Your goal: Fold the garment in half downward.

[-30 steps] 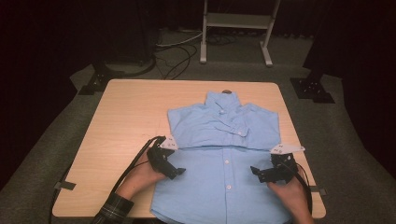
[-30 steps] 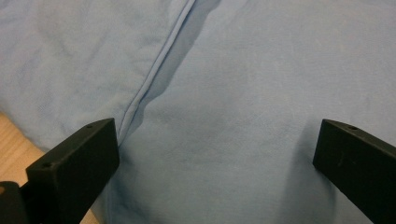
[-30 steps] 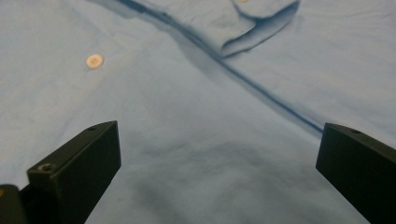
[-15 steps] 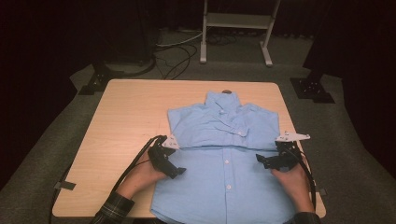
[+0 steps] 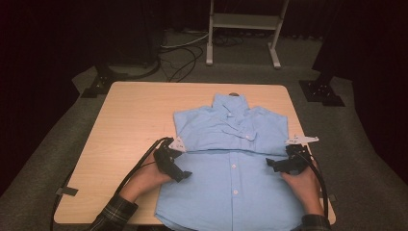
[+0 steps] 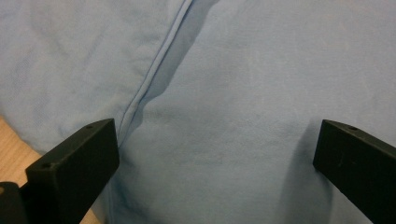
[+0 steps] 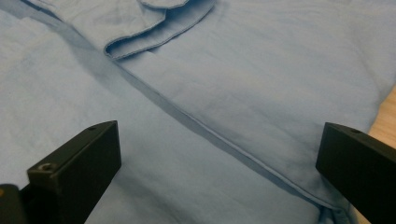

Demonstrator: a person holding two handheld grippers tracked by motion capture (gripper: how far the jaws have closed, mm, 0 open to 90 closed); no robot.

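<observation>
A light blue button shirt (image 5: 231,159) lies flat on the wooden table (image 5: 134,115), collar at the far side and sleeves folded across the chest. My left gripper (image 5: 180,174) hovers over the shirt's left edge, jaws wide apart with only cloth beneath them. In the left gripper view a seam (image 6: 154,70) runs between the black jaws. My right gripper (image 5: 273,165) sits over the shirt's right side, also open. The right gripper view has a folded sleeve edge (image 7: 219,135) crossing diagonally and a cuff (image 7: 149,39) farther off.
Bare table surface stretches to the left of the shirt. Black cables trail from both grippers off the near edge. A white metal stand (image 5: 243,29) and black stand bases (image 5: 320,94) sit on the grey floor beyond the table.
My right gripper has moved away from the near edge, farther up the shirt's right side. The left gripper has barely shifted.
</observation>
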